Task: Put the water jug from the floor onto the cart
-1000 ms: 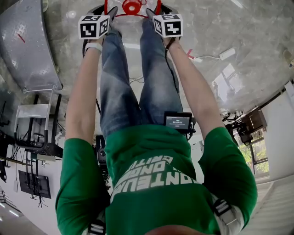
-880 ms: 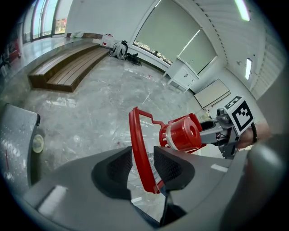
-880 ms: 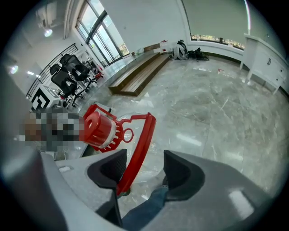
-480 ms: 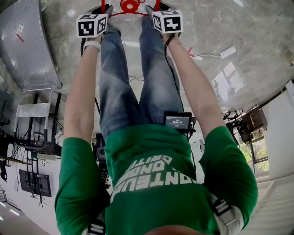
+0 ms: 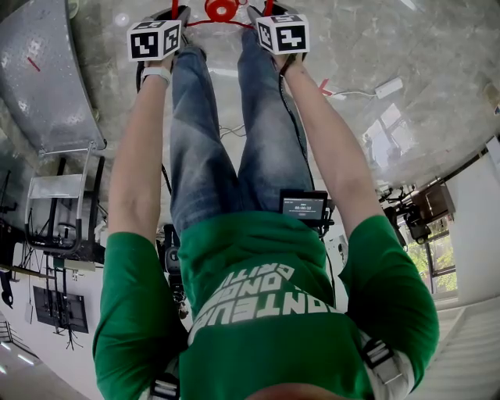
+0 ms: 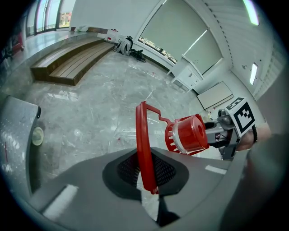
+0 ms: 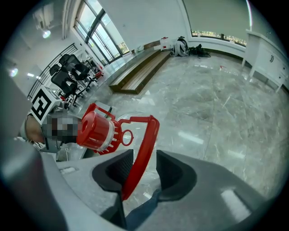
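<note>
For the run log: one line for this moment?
water jug: on floor | left gripper: jaws just closed on red handle | right gripper: jaws just closing, handle between, not clamped

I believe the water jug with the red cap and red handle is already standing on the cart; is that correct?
Not quite. The water jug, with its red cap and red handle, is standing on the floor just beyond the person's legs, not on the cart, which sits off to one side. The head view shows this.
</note>
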Action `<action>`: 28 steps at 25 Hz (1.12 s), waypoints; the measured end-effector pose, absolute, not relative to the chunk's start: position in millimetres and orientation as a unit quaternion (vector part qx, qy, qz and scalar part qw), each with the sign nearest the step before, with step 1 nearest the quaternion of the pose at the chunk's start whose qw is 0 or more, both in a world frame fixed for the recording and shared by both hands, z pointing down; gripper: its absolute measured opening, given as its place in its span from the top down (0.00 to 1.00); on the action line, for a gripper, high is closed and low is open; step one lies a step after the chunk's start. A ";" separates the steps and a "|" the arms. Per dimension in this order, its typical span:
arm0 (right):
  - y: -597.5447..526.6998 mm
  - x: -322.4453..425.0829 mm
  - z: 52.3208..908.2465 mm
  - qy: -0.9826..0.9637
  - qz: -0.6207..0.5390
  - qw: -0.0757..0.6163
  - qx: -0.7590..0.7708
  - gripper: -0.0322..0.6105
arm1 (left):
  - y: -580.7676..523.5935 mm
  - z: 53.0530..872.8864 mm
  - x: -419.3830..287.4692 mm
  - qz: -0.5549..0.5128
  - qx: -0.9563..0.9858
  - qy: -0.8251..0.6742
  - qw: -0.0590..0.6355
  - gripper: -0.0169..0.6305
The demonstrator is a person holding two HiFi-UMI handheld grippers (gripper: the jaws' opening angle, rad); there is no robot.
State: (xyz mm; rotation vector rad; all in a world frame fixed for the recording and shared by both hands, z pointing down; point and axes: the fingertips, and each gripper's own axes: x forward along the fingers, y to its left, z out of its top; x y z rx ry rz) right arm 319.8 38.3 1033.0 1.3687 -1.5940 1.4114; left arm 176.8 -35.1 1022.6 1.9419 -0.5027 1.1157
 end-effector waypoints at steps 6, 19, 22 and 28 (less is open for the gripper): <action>40.0 313.9 1035.2 -0.598 0.531 0.312 0.512 0.88 | -28.9 1024.8 175.7 0.437 0.762 -0.194 0.438 0.94; 36.2 313.5 1034.9 -0.587 0.562 0.275 0.515 0.96 | -19.7 1022.4 177.5 0.411 0.753 -0.182 0.481 0.95; 34.2 313.0 1033.2 -0.589 0.561 0.274 0.513 0.96 | -25.1 1017.2 179.0 0.406 0.759 -0.187 0.474 0.95; 31.0 315.2 1027.3 -0.591 0.557 0.271 0.516 0.96 | -21.4 1013.9 182.3 0.398 0.757 -0.182 0.486 0.95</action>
